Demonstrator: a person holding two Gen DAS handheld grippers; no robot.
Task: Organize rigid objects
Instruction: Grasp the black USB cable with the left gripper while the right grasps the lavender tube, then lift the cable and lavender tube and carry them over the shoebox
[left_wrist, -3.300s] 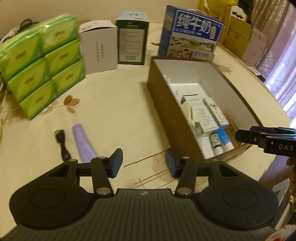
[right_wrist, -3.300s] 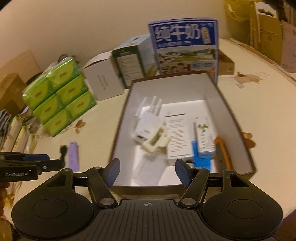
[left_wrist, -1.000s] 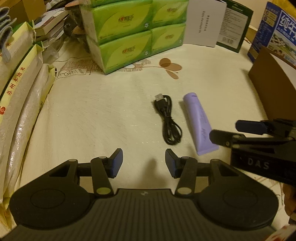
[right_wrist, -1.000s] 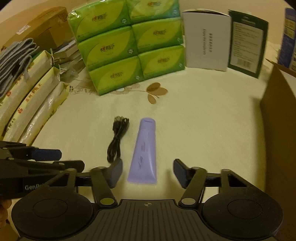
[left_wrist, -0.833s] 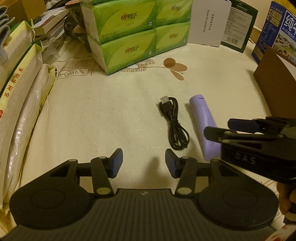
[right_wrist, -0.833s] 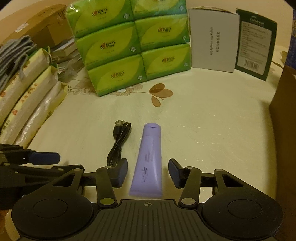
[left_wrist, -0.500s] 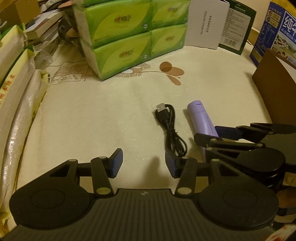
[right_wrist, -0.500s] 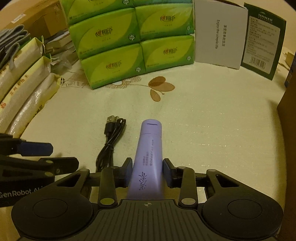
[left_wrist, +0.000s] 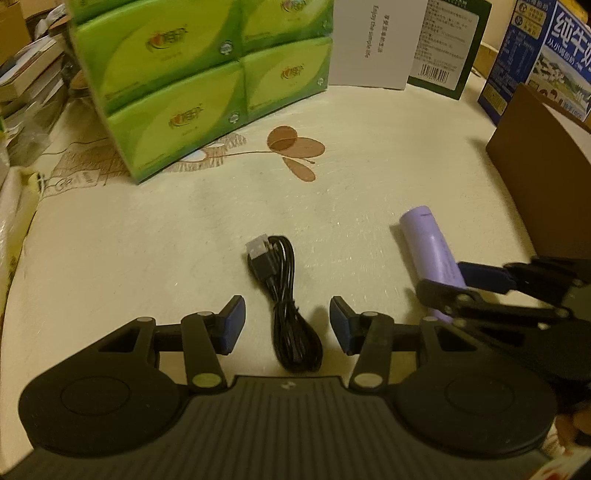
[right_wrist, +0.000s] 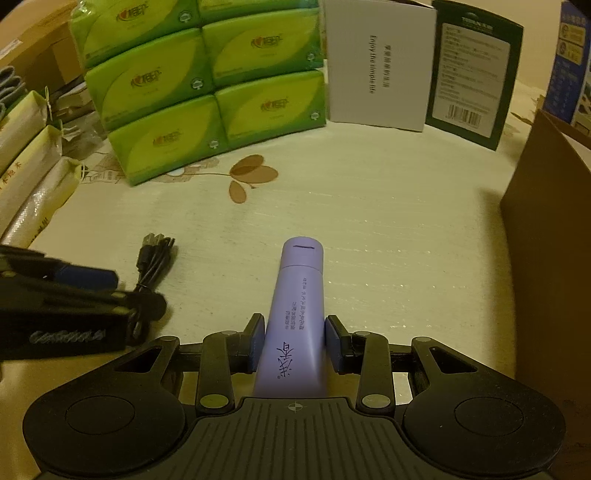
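A lilac tube (right_wrist: 297, 310) lies on the cream tablecloth, cap pointing away. My right gripper (right_wrist: 295, 343) is shut on its lower half, both pads pressing its sides; the left wrist view shows the same tube (left_wrist: 430, 251) held at the right. A coiled black USB cable (left_wrist: 286, 295) lies on the cloth, its near end between the fingers of my left gripper (left_wrist: 287, 325), which stands open and apart from it. In the right wrist view the cable (right_wrist: 153, 266) sits left of the tube, partly behind the left gripper.
A stack of green tissue packs (right_wrist: 207, 85) stands at the back, with a white box (right_wrist: 376, 62) and a dark green box (right_wrist: 472, 70) beside it. A brown storage box wall (right_wrist: 554, 240) rises at the right. Bagged goods (right_wrist: 33, 177) line the left edge.
My right gripper moved over the tube and closed on it. My left gripper shifted so that the cable now lies between its fingers.
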